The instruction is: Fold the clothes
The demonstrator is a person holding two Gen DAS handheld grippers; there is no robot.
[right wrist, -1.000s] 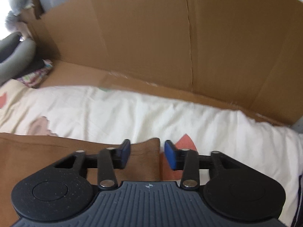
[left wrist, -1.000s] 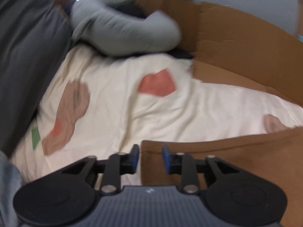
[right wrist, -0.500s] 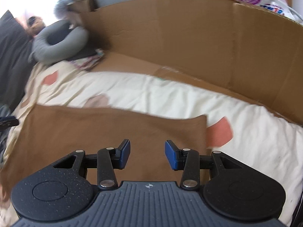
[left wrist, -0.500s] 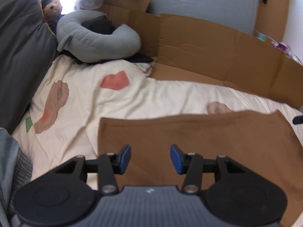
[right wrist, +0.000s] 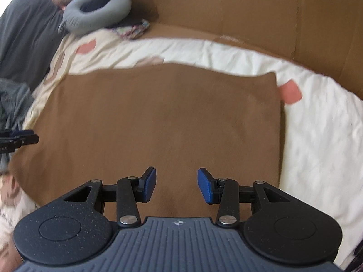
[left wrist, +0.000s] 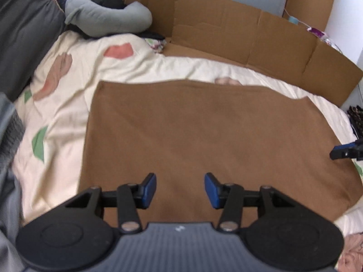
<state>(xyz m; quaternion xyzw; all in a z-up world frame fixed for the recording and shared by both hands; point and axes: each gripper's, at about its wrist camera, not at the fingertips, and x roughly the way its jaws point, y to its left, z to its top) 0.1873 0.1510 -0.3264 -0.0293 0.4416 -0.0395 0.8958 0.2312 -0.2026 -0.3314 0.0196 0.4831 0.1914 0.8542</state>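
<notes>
Pulled back and up since the earlier frames: then low, close to the far corners of a brown cloth, with jaws narrowly parted; now high above it, with most of the cloth in view and jaws spread wider.

Brown cloth (left wrist: 204, 140) spread flat in one smooth panel on a cream bedspread (left wrist: 63, 104) printed with pink and green patches. Straight far edge, square far corners, no sleeves, collar or fold lines visible, though motion blur softens the surface. Near edge hidden under the gripper bodies in both views.

Left hand-held gripper (left wrist: 180, 191) held over the near-left part of the cloth, blue pads apart, nothing between them. Right hand-held gripper (right wrist: 176, 185) held over the near-right part, likewise open and empty. Each tip glimpsed at the edge of the other's view, both over the cloth's side edges.

Beyond the bed: a cardboard wall (left wrist: 261, 29) along the far side, a grey curved pillow (left wrist: 106, 18) at far left, a dark grey cushion (right wrist: 25, 38) along the left.

Step in hand, as a judgement: between grasps, most likely just after laying or smoothing the panel. Equally consistent with a garment spread ready for a fold and with one already folded once and laid down.

For any further fold: descend to two matching corners or one edge, pinch only the intended layers, lift both sides level, carry across evenly, align edge to edge.
</notes>
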